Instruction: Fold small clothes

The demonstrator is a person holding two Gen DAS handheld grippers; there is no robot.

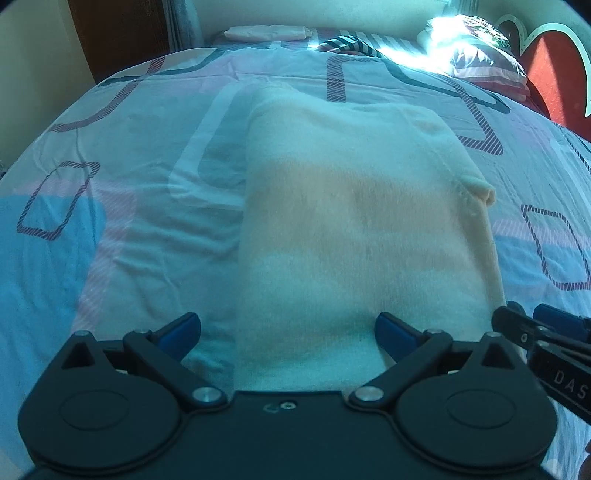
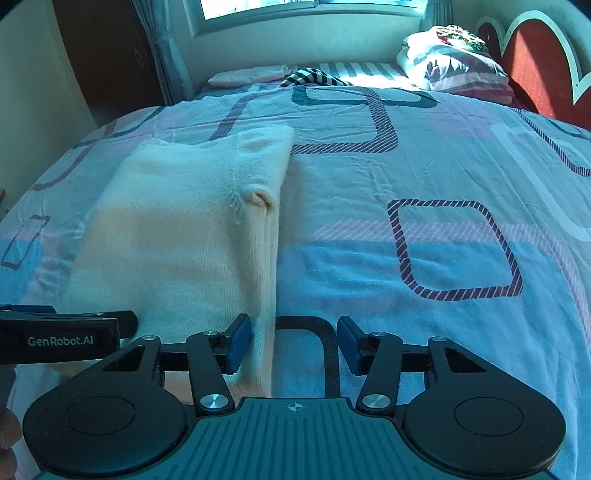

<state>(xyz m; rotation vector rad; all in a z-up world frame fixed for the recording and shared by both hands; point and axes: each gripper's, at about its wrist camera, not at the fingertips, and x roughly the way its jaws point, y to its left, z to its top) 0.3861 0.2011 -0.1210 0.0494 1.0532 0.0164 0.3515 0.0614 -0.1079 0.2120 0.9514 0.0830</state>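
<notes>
In right wrist view only: window (image 2: 258, 7) | right gripper (image 2: 293, 345) open

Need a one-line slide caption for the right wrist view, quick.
Right gripper, jaws open, straddles the near right edge of a cream garment folded lengthwise on the patterned bedspread.

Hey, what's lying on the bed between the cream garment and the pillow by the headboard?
Nothing: only bare patterned bedsheet separates the cream garment from the pillow, seen clearest in the right wrist view.
</notes>
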